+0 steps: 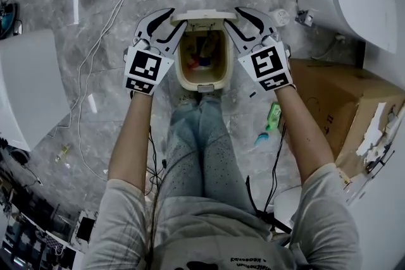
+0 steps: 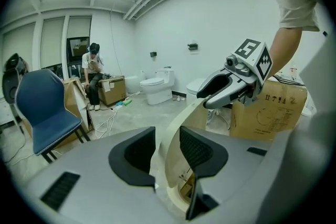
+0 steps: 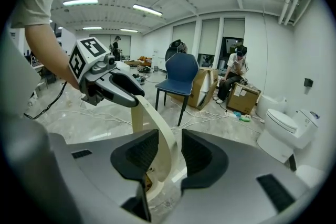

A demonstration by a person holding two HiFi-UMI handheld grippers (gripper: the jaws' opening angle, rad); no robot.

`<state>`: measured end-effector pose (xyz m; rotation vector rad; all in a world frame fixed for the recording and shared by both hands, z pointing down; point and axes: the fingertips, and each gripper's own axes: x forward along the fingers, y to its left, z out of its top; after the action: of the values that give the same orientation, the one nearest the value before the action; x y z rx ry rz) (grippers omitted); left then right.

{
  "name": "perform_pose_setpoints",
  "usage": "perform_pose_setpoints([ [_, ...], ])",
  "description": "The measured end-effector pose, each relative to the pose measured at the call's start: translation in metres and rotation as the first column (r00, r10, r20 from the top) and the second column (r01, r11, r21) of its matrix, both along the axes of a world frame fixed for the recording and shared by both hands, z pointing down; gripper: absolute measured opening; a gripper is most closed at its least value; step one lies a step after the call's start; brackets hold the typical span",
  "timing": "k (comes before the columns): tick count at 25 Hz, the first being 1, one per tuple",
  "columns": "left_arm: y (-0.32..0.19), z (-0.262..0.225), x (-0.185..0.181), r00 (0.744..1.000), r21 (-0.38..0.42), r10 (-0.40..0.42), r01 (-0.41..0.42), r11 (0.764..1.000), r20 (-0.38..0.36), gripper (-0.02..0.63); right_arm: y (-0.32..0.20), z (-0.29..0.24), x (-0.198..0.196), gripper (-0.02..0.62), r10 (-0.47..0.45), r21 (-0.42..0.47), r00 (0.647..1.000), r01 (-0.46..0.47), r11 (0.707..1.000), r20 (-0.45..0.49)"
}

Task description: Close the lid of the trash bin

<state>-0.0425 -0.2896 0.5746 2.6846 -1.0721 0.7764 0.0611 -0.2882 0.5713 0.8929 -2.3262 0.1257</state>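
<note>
Spreading under everything is the grey veined stone floor (image 1: pixel 107 60), with a brown cardboard box (image 1: pixel 335 110) and a white ceramic toilet (image 1: pixel 351 0) off to the person's right. Just ahead of the person's feet sits the cream oval plastic trash bin (image 1: pixel 181 73), open, with rubbish showing inside. Its cream plastic lid (image 1: pixel 204 16) stands upright at the far rim. The left gripper (image 1: pixel 176 19) and the right gripper (image 1: pixel 232 17) straddle the lid's two side edges. Each has its jaws spread wide, the thin edge passing between the pads unsqueezed, so neither has hold of anything. I'd judge the lid light, stiff and rather slick, swinging from the far rim. It should need little force: pinch both side edges high up, then ease it down toward the person so it doesn't slam.
</note>
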Motion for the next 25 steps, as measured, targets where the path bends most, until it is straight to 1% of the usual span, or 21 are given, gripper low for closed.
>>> perform_pose_setpoints([
  [1,-0.001,0.001,-0.001,1.000,-0.001,-0.002,0.002,1.000,0.000,0.155,-0.001,0.001,0.000,0.148,-0.002,-0.002,1.000,0.002,1.000,-0.001],
  [2,-0.001,0.001,-0.002,1.000,0.000,0.000,0.000,1.000,0.002,0.143,-0.002,0.001,0.000,0.117,-0.004,0.001,1.000,0.004,1.000,-0.003],
  [3,-0.001,0.000,-0.002,1.000,0.004,0.005,-0.005,1.000,0.007,0.103,-0.002,0.001,0.000,0.103,-0.009,0.007,1.000,0.009,1.000,-0.009],
  [4,0.000,0.000,-0.002,1.000,0.010,0.011,-0.011,1.000,0.014,0.100,-0.002,0.000,0.000,0.098,-0.015,0.013,1.000,0.016,1.000,-0.016],
  [11,0.015,-0.001,-0.001,0.998,0.028,0.041,-0.043,0.999,0.046,0.092,0.012,0.000,0.001,0.097,-0.032,0.024,0.999,0.033,0.999,-0.035],
  [18,0.041,0.001,-0.001,0.997,0.029,0.060,-0.062,0.998,0.047,0.092,0.037,0.001,0.001,0.097,-0.028,0.041,0.998,0.030,0.999,-0.055],
  [25,0.073,0.009,-0.001,0.995,0.024,0.084,-0.085,0.996,0.050,0.094,0.068,0.005,-0.001,0.097,-0.052,0.058,0.994,0.058,0.997,-0.098],
])
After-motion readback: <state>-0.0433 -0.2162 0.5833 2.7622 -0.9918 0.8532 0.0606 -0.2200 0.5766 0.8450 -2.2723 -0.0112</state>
